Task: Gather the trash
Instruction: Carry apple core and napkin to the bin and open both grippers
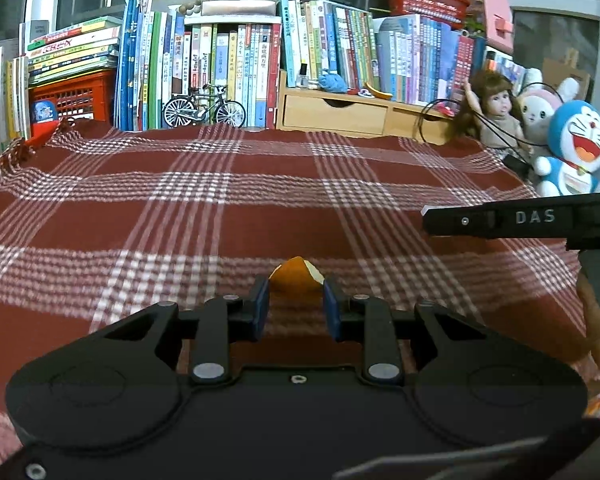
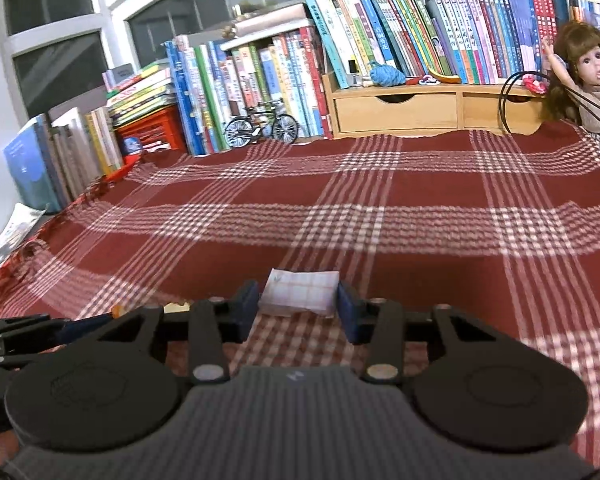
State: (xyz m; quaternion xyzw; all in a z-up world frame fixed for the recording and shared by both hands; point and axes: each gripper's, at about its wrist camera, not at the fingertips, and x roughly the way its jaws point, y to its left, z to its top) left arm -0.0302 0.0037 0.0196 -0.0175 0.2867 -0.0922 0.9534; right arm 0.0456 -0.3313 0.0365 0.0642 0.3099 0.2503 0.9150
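Here, the left hand-held gripper [image 1: 296, 308] is clamped on a piece of orange peel [image 1: 296, 278], which sticks out at twelve o'clock between its blue pads above the plaid tablecloth [image 1: 260, 208]. The right hand-held gripper [image 2: 298, 308] is clamped on a folded white paper [image 2: 300, 292], likewise at twelve o'clock between its pads, over the cloth.

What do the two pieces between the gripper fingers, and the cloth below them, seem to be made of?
Orange piece: probably citrus peel, matte orange skin with pale pith at its edge. White piece: looks like folded paper or tissue, thin, with a faint printed grid. Cloth: woven fabric, likely cotton or wool, red-and-white plaid with visible threads and a fringed edge.
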